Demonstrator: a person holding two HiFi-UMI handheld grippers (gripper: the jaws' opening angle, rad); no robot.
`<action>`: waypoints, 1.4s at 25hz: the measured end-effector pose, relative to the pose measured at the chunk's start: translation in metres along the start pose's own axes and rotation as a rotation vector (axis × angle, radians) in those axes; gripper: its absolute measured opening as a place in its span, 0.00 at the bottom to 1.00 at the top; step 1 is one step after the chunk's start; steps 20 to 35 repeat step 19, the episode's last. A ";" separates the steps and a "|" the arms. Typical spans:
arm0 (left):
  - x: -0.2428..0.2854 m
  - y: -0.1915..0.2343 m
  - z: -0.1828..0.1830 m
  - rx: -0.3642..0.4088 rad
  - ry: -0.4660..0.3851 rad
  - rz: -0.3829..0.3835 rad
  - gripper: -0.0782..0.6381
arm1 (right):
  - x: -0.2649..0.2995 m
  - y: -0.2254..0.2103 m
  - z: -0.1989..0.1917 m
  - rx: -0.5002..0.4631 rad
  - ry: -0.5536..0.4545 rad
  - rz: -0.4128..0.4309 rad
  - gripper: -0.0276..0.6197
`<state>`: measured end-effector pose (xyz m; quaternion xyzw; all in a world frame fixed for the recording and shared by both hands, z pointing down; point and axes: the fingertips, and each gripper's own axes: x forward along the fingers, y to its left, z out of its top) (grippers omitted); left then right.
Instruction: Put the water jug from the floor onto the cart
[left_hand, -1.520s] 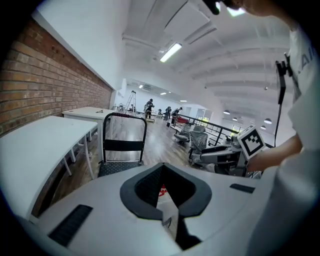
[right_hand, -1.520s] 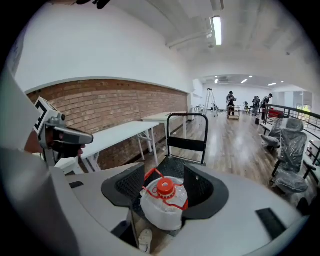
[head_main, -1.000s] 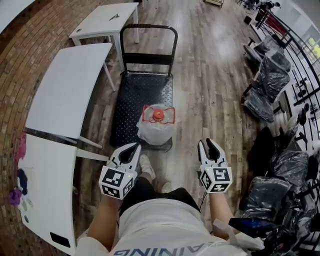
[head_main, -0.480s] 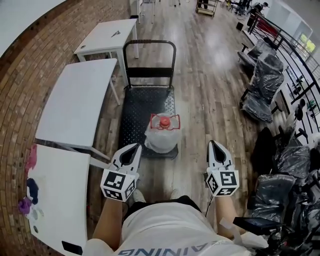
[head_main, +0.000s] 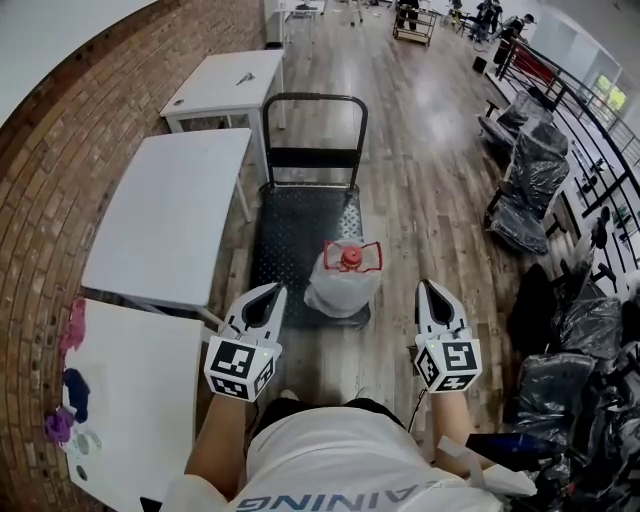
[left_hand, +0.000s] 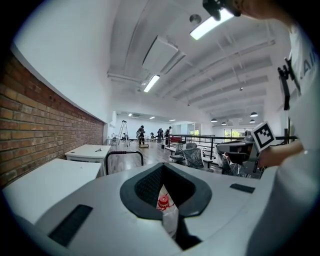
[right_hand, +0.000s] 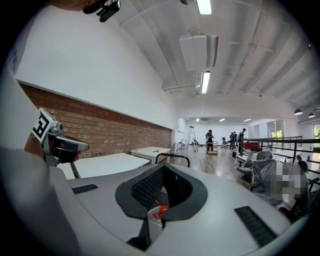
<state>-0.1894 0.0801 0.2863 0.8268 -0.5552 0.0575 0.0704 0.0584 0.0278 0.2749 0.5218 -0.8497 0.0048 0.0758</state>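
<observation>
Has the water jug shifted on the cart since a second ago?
No. The water jug sits at the cart's near right corner, as before; only the view shifted.

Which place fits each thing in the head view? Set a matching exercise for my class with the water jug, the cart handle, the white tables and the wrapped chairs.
Things:
1 water jug
2 cart handle
3 white tables
4 wrapped chairs

Places:
A beside the brick wall
B by the railing, on the right
C on the near end of the cart
D at the cart's far end

Pairs: 1-C, 2-D, 3-A, 4-B
</observation>
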 end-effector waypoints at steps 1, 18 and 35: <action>0.001 0.000 0.001 -0.001 -0.003 -0.001 0.11 | 0.001 0.000 0.001 -0.003 0.002 0.006 0.05; 0.006 -0.013 -0.001 -0.046 -0.011 0.037 0.11 | 0.012 -0.011 -0.005 -0.035 0.039 0.106 0.05; 0.007 -0.012 0.000 -0.047 -0.011 0.040 0.11 | 0.013 -0.011 -0.004 -0.037 0.039 0.108 0.05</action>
